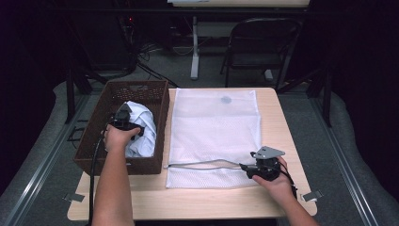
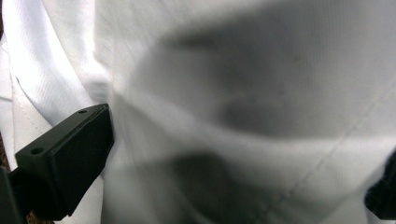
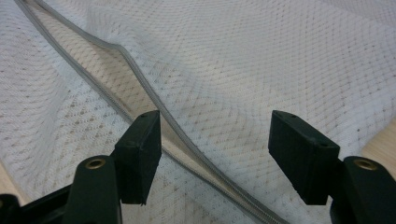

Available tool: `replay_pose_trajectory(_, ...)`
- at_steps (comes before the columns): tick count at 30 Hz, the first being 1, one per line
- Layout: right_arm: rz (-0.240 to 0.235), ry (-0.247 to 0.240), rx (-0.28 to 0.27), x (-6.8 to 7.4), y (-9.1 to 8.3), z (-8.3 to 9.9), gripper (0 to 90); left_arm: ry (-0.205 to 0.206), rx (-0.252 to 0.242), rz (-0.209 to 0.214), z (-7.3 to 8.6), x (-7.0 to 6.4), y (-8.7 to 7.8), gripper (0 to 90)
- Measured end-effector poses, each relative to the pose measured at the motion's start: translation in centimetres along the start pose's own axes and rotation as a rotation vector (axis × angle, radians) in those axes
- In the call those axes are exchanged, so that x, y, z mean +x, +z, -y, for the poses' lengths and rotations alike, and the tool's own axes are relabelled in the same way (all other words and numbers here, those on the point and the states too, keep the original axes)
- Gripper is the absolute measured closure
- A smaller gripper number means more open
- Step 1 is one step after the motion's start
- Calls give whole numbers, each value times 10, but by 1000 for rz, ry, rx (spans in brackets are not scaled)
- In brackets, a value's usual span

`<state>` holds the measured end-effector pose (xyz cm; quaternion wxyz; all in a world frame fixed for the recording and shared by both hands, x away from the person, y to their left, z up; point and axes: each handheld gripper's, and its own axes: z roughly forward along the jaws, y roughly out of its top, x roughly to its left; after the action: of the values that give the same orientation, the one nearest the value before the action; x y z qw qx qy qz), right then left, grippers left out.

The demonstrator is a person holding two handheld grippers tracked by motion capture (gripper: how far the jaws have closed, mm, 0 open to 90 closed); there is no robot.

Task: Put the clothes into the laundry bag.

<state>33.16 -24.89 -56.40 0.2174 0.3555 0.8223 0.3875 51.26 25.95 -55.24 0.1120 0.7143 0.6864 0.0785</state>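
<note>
A white garment (image 1: pixel 143 127) lies bunched in a brown wicker basket (image 1: pixel 117 165) on the table's left side. My left gripper (image 1: pixel 123 115) is down in the basket on top of it. In the left gripper view its jaws stand wide apart, open (image 2: pixel 243 154), with the white cloth (image 2: pixel 233 70) pressed between them. A white mesh laundry bag (image 1: pixel 214 127) lies flat to the right of the basket. Its grey zipper (image 1: pixel 202 164) gapes along the near end. My right gripper (image 1: pixel 242 167) is open (image 3: pixel 215 135) at that edge, and the zipper (image 3: pixel 140 79) runs between its jaws.
The light wooden table (image 1: pixel 211 197) has a bare strip along its near edge. A dark folding chair (image 1: pixel 261 42) and a white table leg (image 1: pixel 194 47) stand on the floor beyond the far edge. Cables trail behind the basket.
</note>
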Motion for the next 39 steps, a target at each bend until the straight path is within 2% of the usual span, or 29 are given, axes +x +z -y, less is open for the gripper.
replay_pose_trajectory(8, -1, -5, 1, 0, 0, 0, 348, -1, -9, 8, 1, 1, 1, 12)
replay_pose_trajectory(17, 1, -7, 4, 0, 1, 0, 348, -12, -12, 5, 2, 4, -4, 140)
replay_pose_trajectory(21, -1, -6, 3, 0, 0, 0, 348, -12, -17, 10, 2, 6, -4, 161)
replay_pose_trajectory(25, -2, 1, 1, 0, 0, 0, 348, -14, -22, 18, 1, 11, -7, 232)
replay_pose_trajectory(28, -3, -6, 2, 0, 0, 0, 348, -6, -15, 18, 1, 14, -9, 324)
replay_pose_trajectory(29, -3, -6, 2, 0, 0, 0, 348, -3, -9, 32, 1, 17, -11, 338)
replay_pose_trajectory(34, 0, -6, 6, 0, 1, 0, 348, 9, -16, 49, 1, 24, -12, 426)
replay_pose_trajectory(36, 0, -7, 6, 0, 1, 0, 348, 14, -22, 72, 3, 29, -13, 454)
replay_pose_trajectory(39, 1, -8, 6, 0, 1, 0, 348, 12, -31, 87, 4, 32, -14, 478)
